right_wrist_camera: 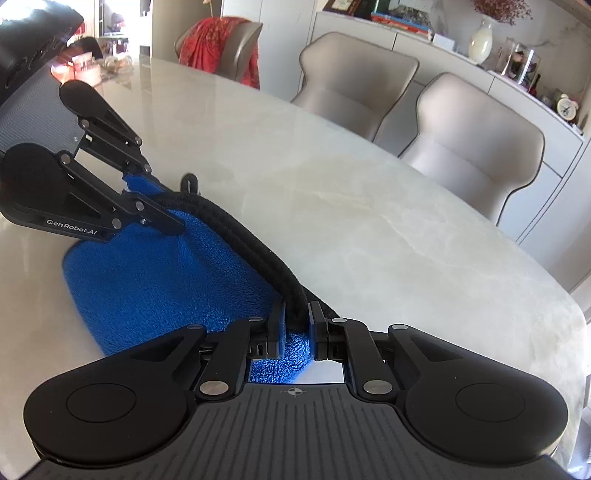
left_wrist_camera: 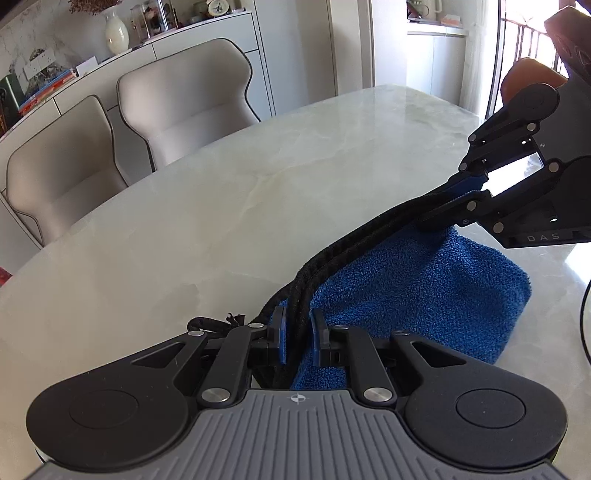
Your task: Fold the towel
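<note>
A blue terry towel (left_wrist_camera: 417,291) with a black stitched border (left_wrist_camera: 354,247) is held up off the marble table (left_wrist_camera: 221,206), hanging doubled below its top edge. My left gripper (left_wrist_camera: 297,339) is shut on one end of the black border. My right gripper (left_wrist_camera: 461,199) is shut on the other end. In the right wrist view the towel (right_wrist_camera: 155,280) sags down to the table, my right gripper (right_wrist_camera: 297,325) pinches the border (right_wrist_camera: 251,240) and my left gripper (right_wrist_camera: 155,199) clamps the far end.
Two beige chairs (left_wrist_camera: 184,99) stand behind the table, before a white sideboard with a vase (left_wrist_camera: 116,33). A chair with a red cloth (right_wrist_camera: 221,44) and small items (right_wrist_camera: 88,70) are at the table's far end. A black cable (left_wrist_camera: 583,317) hangs at right.
</note>
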`<state>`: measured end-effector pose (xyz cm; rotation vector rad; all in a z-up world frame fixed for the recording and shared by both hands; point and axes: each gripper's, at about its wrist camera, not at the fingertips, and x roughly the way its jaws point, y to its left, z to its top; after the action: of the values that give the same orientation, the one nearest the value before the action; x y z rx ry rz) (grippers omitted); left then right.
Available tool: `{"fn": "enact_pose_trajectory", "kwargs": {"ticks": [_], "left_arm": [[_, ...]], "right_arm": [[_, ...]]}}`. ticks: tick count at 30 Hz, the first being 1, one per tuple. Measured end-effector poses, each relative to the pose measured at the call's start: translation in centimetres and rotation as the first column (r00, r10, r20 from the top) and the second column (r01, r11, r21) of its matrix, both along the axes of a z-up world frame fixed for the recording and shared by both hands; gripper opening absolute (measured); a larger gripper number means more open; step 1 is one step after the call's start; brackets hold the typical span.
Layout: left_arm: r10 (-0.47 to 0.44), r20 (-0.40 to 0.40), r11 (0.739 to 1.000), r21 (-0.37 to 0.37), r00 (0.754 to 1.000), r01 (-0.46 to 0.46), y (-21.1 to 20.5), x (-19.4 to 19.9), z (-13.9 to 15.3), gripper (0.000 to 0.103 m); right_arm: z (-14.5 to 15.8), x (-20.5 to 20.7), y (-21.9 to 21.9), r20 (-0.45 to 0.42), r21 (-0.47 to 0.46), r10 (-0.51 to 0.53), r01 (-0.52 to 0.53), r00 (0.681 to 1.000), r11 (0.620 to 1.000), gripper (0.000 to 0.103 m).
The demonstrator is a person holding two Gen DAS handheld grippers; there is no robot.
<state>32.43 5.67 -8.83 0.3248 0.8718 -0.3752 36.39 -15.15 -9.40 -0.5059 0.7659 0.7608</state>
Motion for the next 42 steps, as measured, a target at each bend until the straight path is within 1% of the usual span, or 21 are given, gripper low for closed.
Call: {"fn": "enact_pose_trajectory", "kwargs": {"ticks": [5,8,10,11,13,14,16,18,19,20,22,24,27,29,30,33,36,38,39,41,42], "left_arm": [[0.031,-0.016,0.999,-0.026,0.999,-0.031,0.8,0.5,-1.0,0.022],[0.052,-0.011,0.998,-0.038,0.999,-0.052,1.2,0.7,-0.9,0.031],[0.078,0.004,0.996,-0.051,0.997,-0.078,1.8,0.6,-0.7,0.034],[0.093,0.014,0.994,-0.052,0.996,-0.093,2.1,0.5,-0.6,0.038],[0.143,0.05,0.988,-0.062,0.988,-0.14,3.0,-0.1,-0.1,0.043],[0.166,0.069,0.984,-0.075,0.984,-0.161,3.4,-0.5,0.2,0.043],[0.21,0.105,0.975,-0.102,0.972,-0.2,4.3,-1.4,0.9,0.042],[0.231,0.125,0.968,-0.133,0.965,-0.214,4.6,-2.5,1.6,0.044],[0.237,0.132,0.964,-0.153,0.962,-0.217,4.7,-3.2,2.0,0.045],[0.235,0.135,0.962,-0.174,0.963,-0.21,4.7,-4.0,2.3,0.046],[0.171,0.118,0.966,-0.213,0.978,-0.143,3.9,-5.9,2.5,0.047],[0.101,0.083,0.973,-0.214,0.991,-0.082,2.6,-7.1,2.1,0.047],[0.055,0.043,0.982,-0.185,0.998,-0.046,1.2,-7.6,0.8,0.047],[0.057,0.015,0.984,-0.171,0.998,-0.053,0.8,-7.3,-0.2,0.047],[0.062,0.011,0.984,-0.168,0.998,-0.059,0.9,-7.1,-0.5,0.049],[0.069,0.009,0.984,-0.164,0.998,-0.066,1.1,-6.6,-1.1,0.049],[0.063,0.018,0.988,-0.143,0.998,-0.06,1.2,-6.2,-0.8,0.049],[0.062,0.034,0.991,-0.123,0.998,-0.057,1.1,-6.1,-0.2,0.047],[0.053,0.057,0.992,-0.119,0.997,-0.046,1.0,-6.1,0.3,0.048],[0.029,0.097,0.989,-0.144,0.995,-0.015,1.1,-5.9,1.1,0.048],[0.029,0.101,0.988,-0.152,0.994,-0.014,1.0,-5.9,1.3,0.049]], "right_arm": [[-0.9,1.4,0.2,-0.038,0.002,-0.019,0.019,0.999,1.0,0.014],[-1.1,1.9,0.1,-0.05,0.005,-0.033,0.034,0.998,0.999,0.018],[-1.0,2.0,0.0,-0.036,0.007,-0.047,0.047,0.998,0.999,0.023],[-0.9,1.9,0.0,-0.019,0.004,-0.059,0.059,0.998,0.998,0.026],[-0.3,1.4,-0.4,0.037,0.011,-0.096,0.096,0.995,0.995,0.027],[0.1,1.1,-0.8,0.065,0.026,-0.124,0.123,0.99,0.992,0.028],[0.7,0.3,-1.7,0.072,0.078,-0.179,0.173,0.981,0.982,0.031],[1.2,-0.6,-2.4,0.054,0.126,-0.2,0.192,0.978,0.973,0.031],[1.5,-1.6,-2.6,0.024,0.168,-0.178,0.172,0.984,0.971,0.031],[1.6,-2.7,-2.6,-0.005,0.204,-0.14,0.138,0.99,0.969,0.031],[1.5,-4.6,-2.4,-0.039,0.232,-0.067,0.074,0.997,0.97,0.031],[1.0,-5.8,-1.7,-0.054,0.218,-0.033,0.044,0.998,0.975,0.031],[-0.2,-6.0,-1.1,-0.097,0.187,-0.044,0.062,0.994,0.98,0.031],[-1.2,-5.8,-1.1,-0.138,0.171,-0.075,0.098,0.988,0.98,0.033],[-1.4,-5.9,-1.3,-0.15,0.174,-0.087,0.113,0.985,0.978,0.033],[-1.6,-6.3,-2.1,-0.167,0.21,-0.109,0.143,0.98,0.967,0.033],[-1.5,-6.3,-2.2,-0.165,0.214,-0.111,0.146,0.98,0.966,0.034],[-1.1,-6.4,-2.1,-0.141,0.211,-0.11,0.138,0.984,0.968,0.034],[-0.7,-6.5,-2.1,-0.12,0.221,-0.104,0.128,0.987,0.967,0.035],[-0.1,-5.9,-1.9,-0.087,0.247,-0.087,0.106,0.992,0.963,0.036],[0.0,-5.4,-1.7,-0.077,0.253,-0.082,0.099,0.994,0.962,0.036]]}}
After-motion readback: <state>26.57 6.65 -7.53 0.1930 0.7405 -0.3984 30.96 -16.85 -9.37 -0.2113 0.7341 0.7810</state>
